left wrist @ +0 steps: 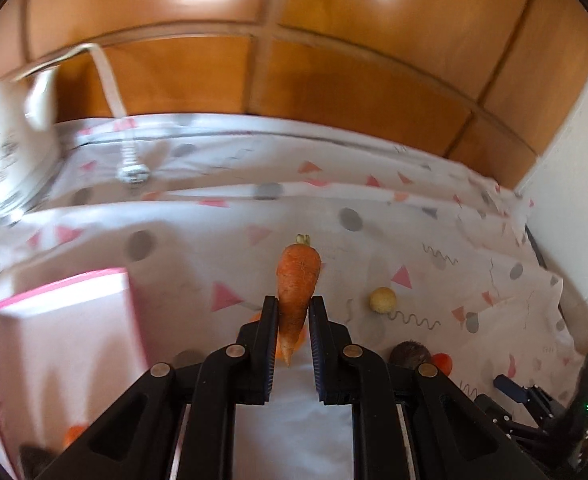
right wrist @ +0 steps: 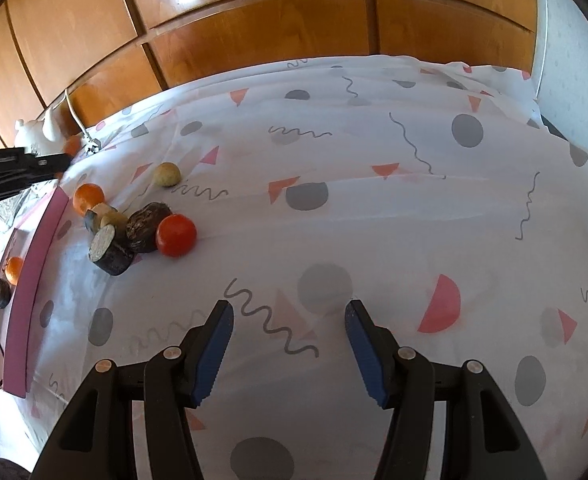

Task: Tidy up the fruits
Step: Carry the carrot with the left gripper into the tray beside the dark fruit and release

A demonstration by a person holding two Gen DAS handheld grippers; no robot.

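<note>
Left gripper (left wrist: 292, 312) jaws clamped on tapered orange carrot (left wrist: 297, 280), lifted above cloth. Right gripper (right wrist: 289, 344) jaws apart, empty. Pink-rimmed box (right wrist: 29, 280) has approx 2 items; pile of round fruits (right wrist: 141, 224) left to sort.

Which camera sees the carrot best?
The left wrist view: the carrot sits sharp and centred, clamped between the left gripper fingers. The right wrist view shows only an orange blur by that gripper at its left edge, perhaps the carrot.
</note>
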